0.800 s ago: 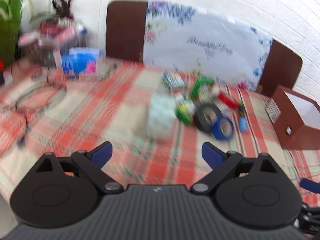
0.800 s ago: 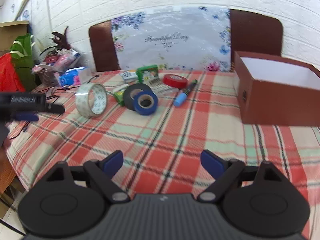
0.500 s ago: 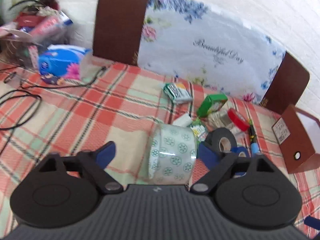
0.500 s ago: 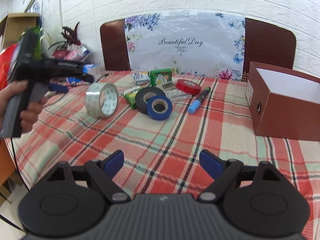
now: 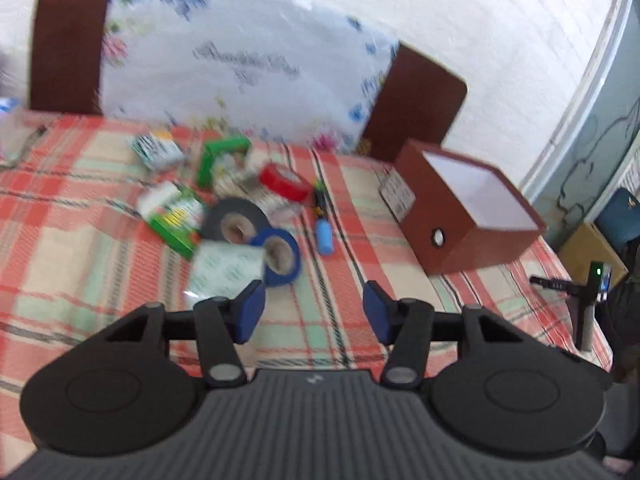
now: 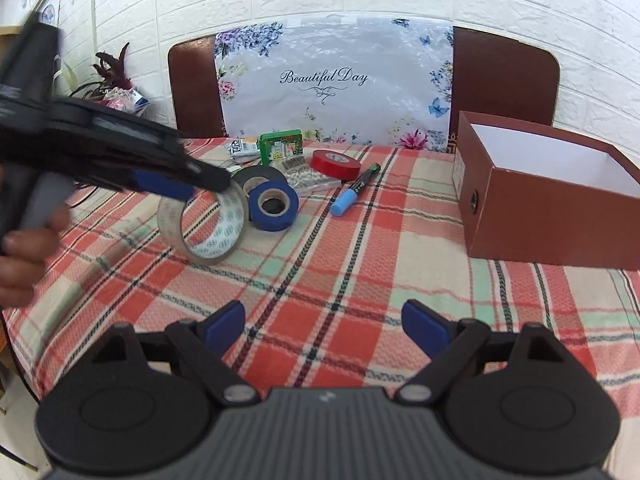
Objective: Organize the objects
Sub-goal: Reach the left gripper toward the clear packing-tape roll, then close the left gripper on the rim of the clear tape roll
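Tongs, left [image 5: 310, 312]: held by a hand [image 6: 24, 256] and tilted down onto the clear tape roll [image 6: 230, 222]. Its jaws were part spread with only tablecloth [image 6: 360, 264] between the pads. The roll stood on edge just ahead of the left finger, judged to be lined up for a pick.

Black tape roll [image 6: 256, 176], blue tape roll [image 6: 276, 220], red tape roll [image 6: 334, 164] and marker [image 6: 354, 190]: left clustered mid-table, unsorted.

Brown box [image 6: 540, 220]: set open at the right, judged the destination.

Tongs, right [image 6: 324, 328]: spread wide, empty, kept low near the table edge, clear of the work.

Against the earlier frames, the left jaws were found narrower. The clear roll was no longer between the fingers, and the left tongs had been brought from the margin to the roll.
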Motion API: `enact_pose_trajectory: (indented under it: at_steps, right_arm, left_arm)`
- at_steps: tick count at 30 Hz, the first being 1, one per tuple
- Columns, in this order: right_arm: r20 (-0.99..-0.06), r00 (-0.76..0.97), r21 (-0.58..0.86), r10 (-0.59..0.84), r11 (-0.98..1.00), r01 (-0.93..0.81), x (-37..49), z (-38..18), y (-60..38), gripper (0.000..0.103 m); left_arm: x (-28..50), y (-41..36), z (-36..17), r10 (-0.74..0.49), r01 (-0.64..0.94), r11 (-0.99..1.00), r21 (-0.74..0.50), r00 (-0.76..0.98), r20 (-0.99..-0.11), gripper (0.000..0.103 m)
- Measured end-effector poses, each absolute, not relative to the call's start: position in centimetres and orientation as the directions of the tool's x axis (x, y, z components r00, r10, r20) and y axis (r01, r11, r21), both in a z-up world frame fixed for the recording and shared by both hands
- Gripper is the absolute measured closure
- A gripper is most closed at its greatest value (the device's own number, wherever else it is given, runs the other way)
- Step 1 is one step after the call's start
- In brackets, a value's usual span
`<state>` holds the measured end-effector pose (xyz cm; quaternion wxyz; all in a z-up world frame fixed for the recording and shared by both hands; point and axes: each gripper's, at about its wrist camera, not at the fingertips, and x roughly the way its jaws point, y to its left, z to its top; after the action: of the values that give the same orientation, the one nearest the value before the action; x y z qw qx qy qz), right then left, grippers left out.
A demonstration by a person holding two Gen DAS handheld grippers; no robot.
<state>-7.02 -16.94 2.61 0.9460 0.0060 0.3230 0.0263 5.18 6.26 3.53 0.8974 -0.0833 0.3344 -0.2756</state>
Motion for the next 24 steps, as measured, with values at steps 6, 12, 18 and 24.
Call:
enact_pose_trajectory:
  at_steps: [6,12,18,24]
  right_arm:
    - [-0.617,0.776,0.012,0.132,0.987,-0.159,-3.7,2.6,-14.6,0.016]
    - [-0.653,0.714,0.047,0.253,0.954,-0.295,0.9,1.2,-10.8,0.016]
    - [-0.639,0.696,0.015,0.326,0.911,-0.413,3.8,1.9,-5.6,0.016]
    - [-0.577,0.695,-0.135,0.429,0.789,-0.599,4.7,3.4,2.3,0.015]
  left_arm:
    - [7.5,10.8,3.9,-0.378,0.289,0.926,-0.243,0.707,-0.598,0.042]
    - [7.8,9.4,4.2,-0.441,0.334,0.897,-0.288,0.693,-0.57,0.04]
    - [7.2,11.0,5.8,-0.424,0.322,0.904,-0.28,0.752,-0.505,0.038]
    - [7.4,17.6,6.9,-0.285,0.15,0.941,-0.303,0.833,-0.474,0.038]
